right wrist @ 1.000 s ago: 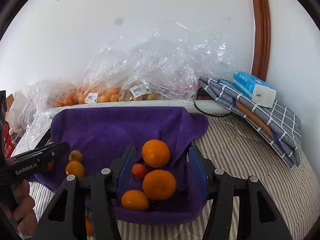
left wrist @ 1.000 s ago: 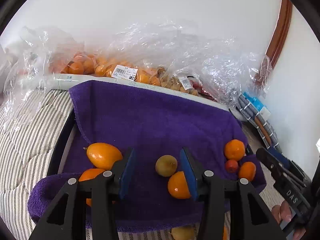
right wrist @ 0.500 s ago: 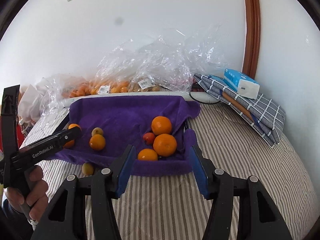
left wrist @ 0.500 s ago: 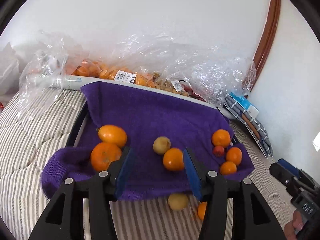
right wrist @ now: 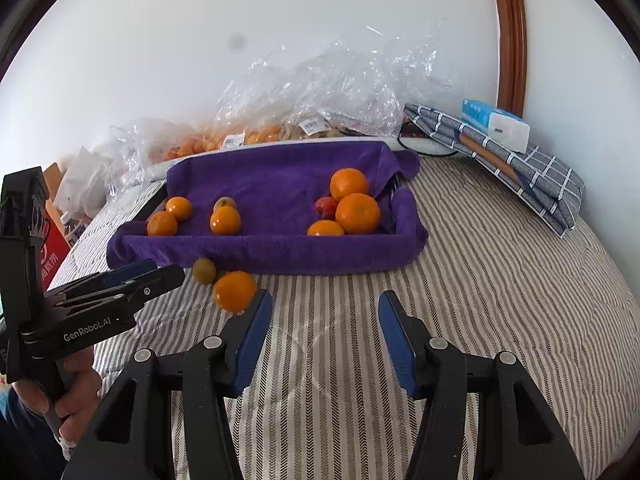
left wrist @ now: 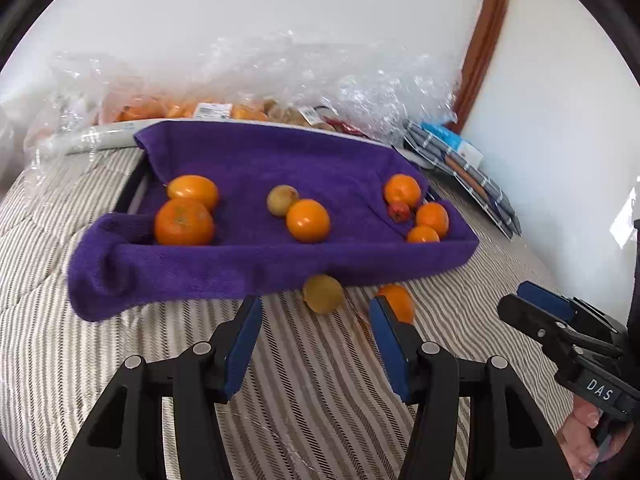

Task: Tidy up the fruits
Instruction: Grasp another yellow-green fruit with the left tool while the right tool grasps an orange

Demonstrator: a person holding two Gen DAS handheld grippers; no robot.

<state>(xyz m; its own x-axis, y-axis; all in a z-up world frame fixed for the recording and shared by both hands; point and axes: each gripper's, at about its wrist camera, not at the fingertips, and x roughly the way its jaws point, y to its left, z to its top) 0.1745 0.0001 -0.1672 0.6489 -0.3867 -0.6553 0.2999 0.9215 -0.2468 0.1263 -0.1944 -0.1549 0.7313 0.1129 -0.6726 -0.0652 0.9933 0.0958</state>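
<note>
Both the left gripper (left wrist: 316, 344) and right gripper (right wrist: 324, 340), fingers spread and empty, hover over open striped bed (right wrist: 500, 300); the left's have just been opening. An orange (right wrist: 235, 291) and a greenish fruit (right wrist: 204, 271) lie against the front edge of the purple-towelled tray (right wrist: 280, 256), which holds the rest.

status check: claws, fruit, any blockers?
Left claw and right claw open, empty. Orange and yellow-green fruit loose outside purple-towelled tray. Nothing blocking.

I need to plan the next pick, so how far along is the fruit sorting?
Mostly done: nine fruits sit in the purple-towel tray, grouped left, middle and right. In hand: nothing; the left gripper and right gripper are empty. Left: a greenish fruit and an orange on the striped bedding.
</note>
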